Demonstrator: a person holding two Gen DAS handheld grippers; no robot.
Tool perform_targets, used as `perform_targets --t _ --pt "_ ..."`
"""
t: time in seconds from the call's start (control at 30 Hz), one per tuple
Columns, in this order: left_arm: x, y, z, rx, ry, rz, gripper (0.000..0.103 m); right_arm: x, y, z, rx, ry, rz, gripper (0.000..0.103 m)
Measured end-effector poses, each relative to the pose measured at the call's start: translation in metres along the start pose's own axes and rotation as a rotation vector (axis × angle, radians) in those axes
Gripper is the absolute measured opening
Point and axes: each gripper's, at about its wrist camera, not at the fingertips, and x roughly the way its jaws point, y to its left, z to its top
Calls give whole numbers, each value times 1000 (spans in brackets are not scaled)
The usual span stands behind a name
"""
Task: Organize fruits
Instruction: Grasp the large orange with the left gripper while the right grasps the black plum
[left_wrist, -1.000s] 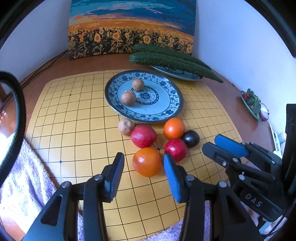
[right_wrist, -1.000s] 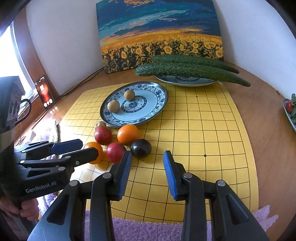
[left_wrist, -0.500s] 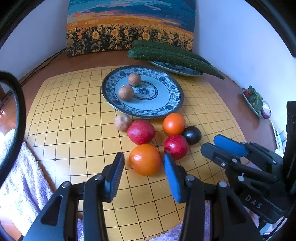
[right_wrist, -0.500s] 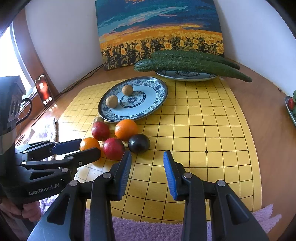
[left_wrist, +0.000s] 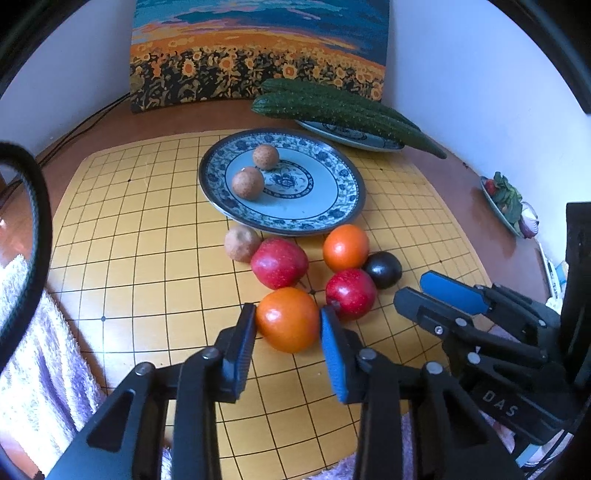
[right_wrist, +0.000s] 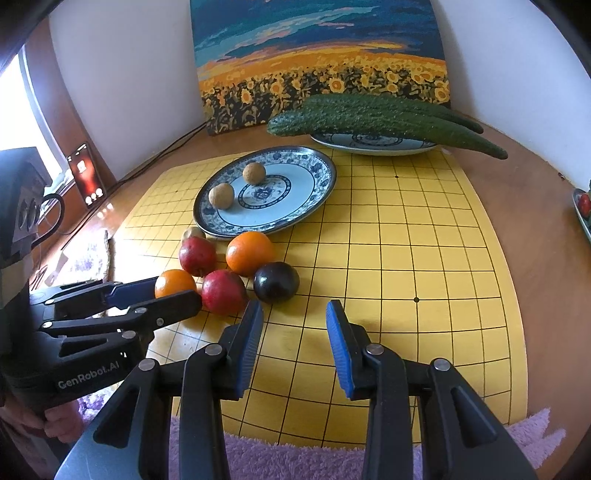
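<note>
A blue-patterned plate (left_wrist: 325, 206) (right_wrist: 306, 206) on the yellow grid mat holds two brown round fruits (left_wrist: 248, 183). In front of it lie a brown fruit (left_wrist: 241, 243), two red apples (left_wrist: 279, 263) (left_wrist: 350, 294), two oranges (left_wrist: 346, 248) (left_wrist: 288, 319) and a dark plum (left_wrist: 383, 270) (right_wrist: 276, 281). My left gripper (left_wrist: 288, 325) is open, its fingers on either side of the near orange (right_wrist: 174, 282), close to touching it. My right gripper (right_wrist: 294, 317) is open and empty, just near of the plum.
Two cucumbers (left_wrist: 343, 110) (right_wrist: 373, 118) lie across a second plate at the back. A sunflower painting (left_wrist: 255, 51) leans on the wall. A small dish of vegetables (left_wrist: 508, 201) sits at the right. A purple towel (right_wrist: 295, 458) lies at the mat's near edge. A phone (right_wrist: 86, 181) stands left.
My left gripper has moved forward so its open fingers now straddle the near orange. My right gripper has edged forward toward the plum.
</note>
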Motion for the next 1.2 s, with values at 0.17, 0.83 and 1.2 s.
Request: perform_targets --t 0.17,0.83,1.2 --pt "-4 5 -2 -14 -10 -2 36 5 2 1 -7 10 1 37" --pt "-12 21 -2 -57 -26 23 36 19 13 8 -71 12 -25 37" --pt "-17 25 2 -68 -31 25 36 23 12 10 -69 3 6 31"
